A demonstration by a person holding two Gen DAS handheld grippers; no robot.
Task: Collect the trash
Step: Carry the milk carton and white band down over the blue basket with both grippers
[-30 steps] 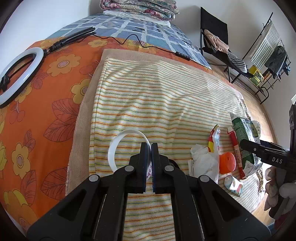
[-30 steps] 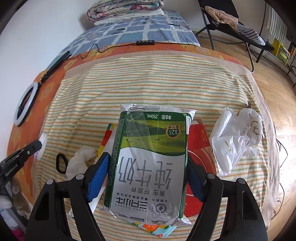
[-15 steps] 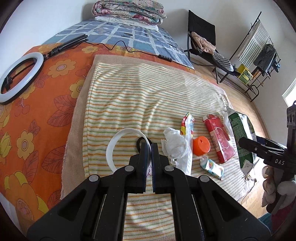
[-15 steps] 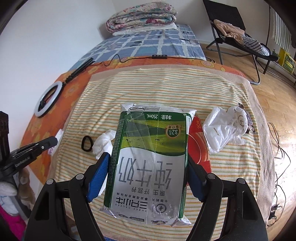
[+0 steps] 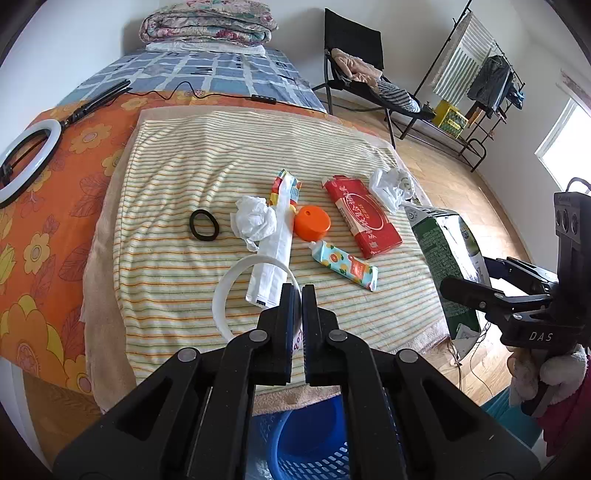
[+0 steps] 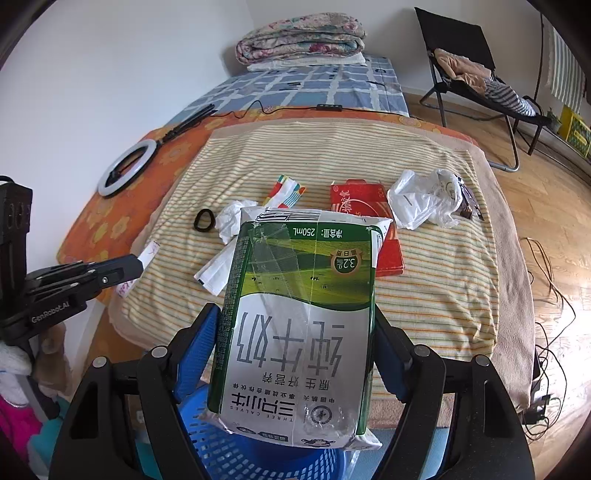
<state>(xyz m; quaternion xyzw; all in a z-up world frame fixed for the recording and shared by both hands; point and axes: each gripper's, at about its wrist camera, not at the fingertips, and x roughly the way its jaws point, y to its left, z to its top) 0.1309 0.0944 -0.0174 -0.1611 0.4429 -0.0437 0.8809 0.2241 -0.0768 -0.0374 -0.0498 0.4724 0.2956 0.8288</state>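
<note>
My right gripper (image 6: 295, 314) is shut on a green and white milk carton (image 6: 303, 325), held in the air past the bed's near edge and over a blue basket (image 6: 236, 454). The left wrist view shows the carton (image 5: 439, 251) at the right. My left gripper (image 5: 298, 295) is shut on a white paper ring (image 5: 229, 295) with pink print, also above the basket (image 5: 314, 435). On the striped towel (image 5: 177, 280) lie a crumpled tissue (image 5: 255, 219), an orange cap (image 5: 312, 222), a red box (image 5: 362, 216), a small tube (image 5: 345, 264), a long wrapper (image 5: 279, 229) and a white plastic bag (image 5: 391, 184).
A black hair tie (image 5: 204, 225) lies left of the tissue. A ring light (image 5: 26, 162) and its cable rest on the orange floral sheet. Folded quilts (image 5: 207, 22) sit at the head of the bed. A black chair (image 5: 354, 62), a drying rack and floor cables are to the right.
Both grippers have pulled back from the bed toward its near edge, each keeping its load. The blue basket has come into view beneath them.
</note>
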